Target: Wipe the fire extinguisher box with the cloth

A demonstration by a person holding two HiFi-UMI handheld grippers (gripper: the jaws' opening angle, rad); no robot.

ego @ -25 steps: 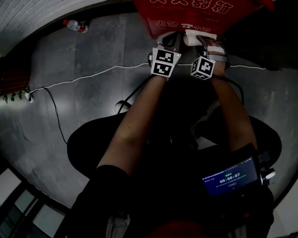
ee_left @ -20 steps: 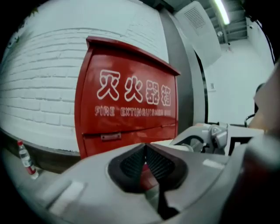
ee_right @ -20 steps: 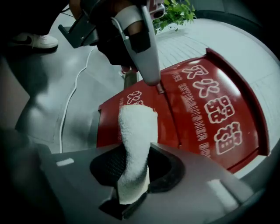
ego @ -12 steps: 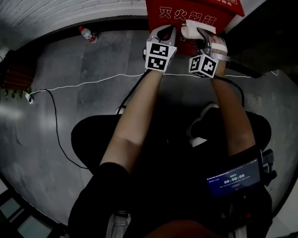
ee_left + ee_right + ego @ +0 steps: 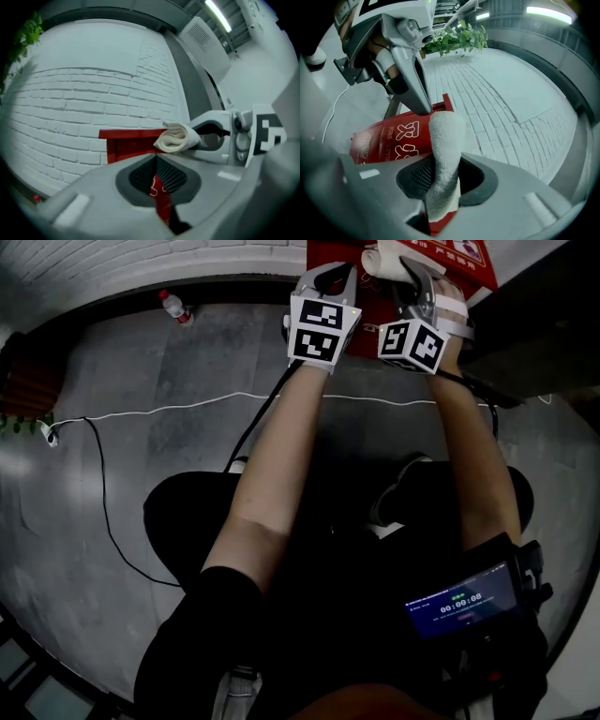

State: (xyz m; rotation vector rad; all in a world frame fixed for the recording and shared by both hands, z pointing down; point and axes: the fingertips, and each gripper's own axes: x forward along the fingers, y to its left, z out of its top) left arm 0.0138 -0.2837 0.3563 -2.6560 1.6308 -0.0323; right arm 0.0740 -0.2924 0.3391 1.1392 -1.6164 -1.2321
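The red fire extinguisher box (image 5: pixel 370 298) stands against the white brick wall, at the top of the head view. My right gripper (image 5: pixel 398 273) is shut on a rolled white cloth (image 5: pixel 384 259), which it holds near the box's upper part. In the right gripper view the cloth (image 5: pixel 443 154) stands up between the jaws of my right gripper (image 5: pixel 440 180), with the box (image 5: pixel 389 138) behind it. My left gripper (image 5: pixel 323 282) is just left of it, shut with nothing held. In the left gripper view, my left gripper (image 5: pixel 156 161) points at the box (image 5: pixel 131 143), and the cloth (image 5: pixel 176 138) is off to its right.
A plastic water bottle (image 5: pixel 175 307) lies on the grey floor by the wall. A white cable (image 5: pixel 187 407) runs across the floor. A dark cabinet (image 5: pixel 544 315) stands right of the box. Green leaves (image 5: pixel 457 40) hang further along the wall. A small screen (image 5: pixel 459 601) sits at my right hip.
Both grippers have gone up the front of the box together, the cloth still held in the right one. The box has slid to the top edge of the head view.
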